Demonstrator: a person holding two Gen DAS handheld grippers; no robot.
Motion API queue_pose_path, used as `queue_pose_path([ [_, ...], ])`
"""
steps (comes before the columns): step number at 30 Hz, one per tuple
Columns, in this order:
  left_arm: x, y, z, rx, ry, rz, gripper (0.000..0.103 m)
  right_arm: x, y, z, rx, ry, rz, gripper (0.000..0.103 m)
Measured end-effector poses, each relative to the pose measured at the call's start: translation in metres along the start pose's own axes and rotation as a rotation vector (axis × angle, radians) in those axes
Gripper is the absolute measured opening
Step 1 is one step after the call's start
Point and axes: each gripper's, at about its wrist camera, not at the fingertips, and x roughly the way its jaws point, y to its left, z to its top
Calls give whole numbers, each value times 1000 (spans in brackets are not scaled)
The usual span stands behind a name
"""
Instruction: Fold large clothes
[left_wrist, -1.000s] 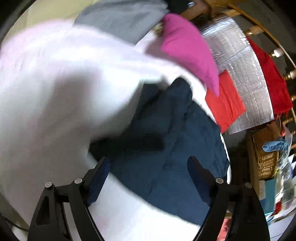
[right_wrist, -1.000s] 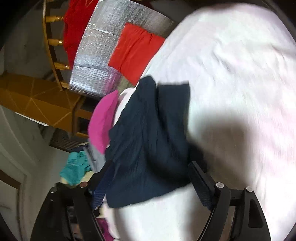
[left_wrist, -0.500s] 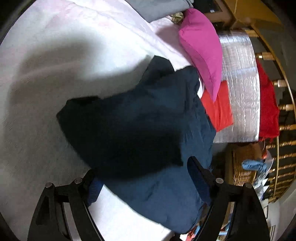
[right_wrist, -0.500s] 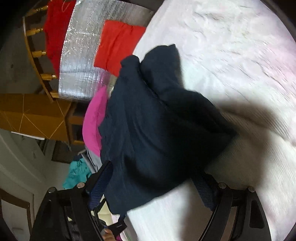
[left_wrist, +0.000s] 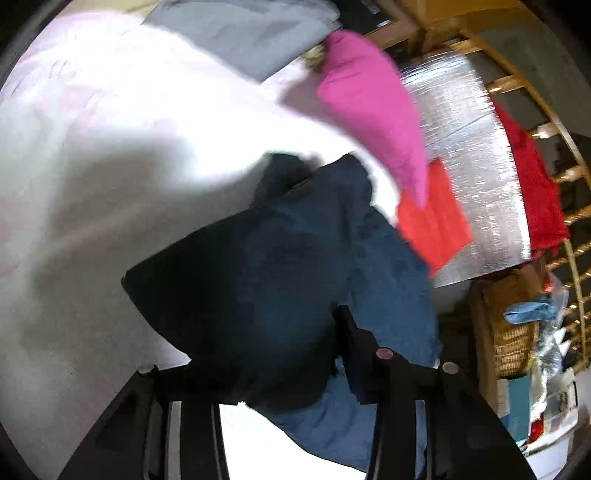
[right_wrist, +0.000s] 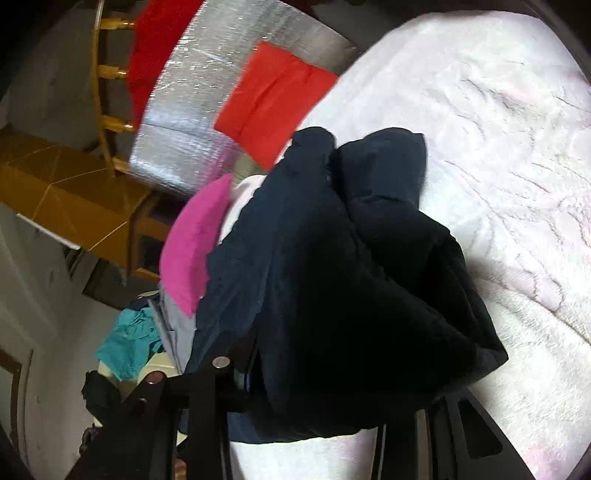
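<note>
A dark navy garment lies bunched on a white bed cover. In the left wrist view a raised fold of it fills the space between the jaws of my left gripper. The jaws are closing on that fold. One finger shows; the cloth hides the other. In the right wrist view the same garment is heaped between the jaws of my right gripper. These jaws are closing on the cloth too, and it covers both pads.
A pink pillow and a grey garment lie at the bed's far side. Off the bed's edge a silver mat carries a red cloth. Wooden railing, a wicker basket and a teal cloth stand beyond.
Both grippers' jaws have come in from wide apart onto the navy garment. The cloth has gone from lying flat to standing bunched up between the fingers.
</note>
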Motion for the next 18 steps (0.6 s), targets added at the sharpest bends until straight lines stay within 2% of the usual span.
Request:
queue_pose_path([
  [2, 4, 12, -4, -32, 36, 56, 61, 11, -13, -3, 33, 56, -39, 40],
  [5, 0, 14, -2, -36, 48, 76, 69, 9, -27, -4, 116, 86, 3, 48],
  [6, -1, 13, 1, -34, 51, 92, 72, 5, -29, -4, 128, 93, 0, 55],
  [7, -6, 15, 2, -42, 43, 102, 72, 1, -29, -4, 129, 101, 4, 66],
  [8, -12, 15, 2, -51, 29, 104, 72, -3, -28, -4, 120, 108, 6, 70],
  [12, -43, 23, 9, -57, -45, 105, 75, -30, -31, -2, 55, 126, -40, 71],
  [15, -57, 25, 12, -40, -107, 130, 79, -65, -44, 8, 25, 74, -90, 72],
  [18, -58, 26, 14, -30, -144, 137, 81, -77, -51, 21, 56, 16, -87, 78],
])
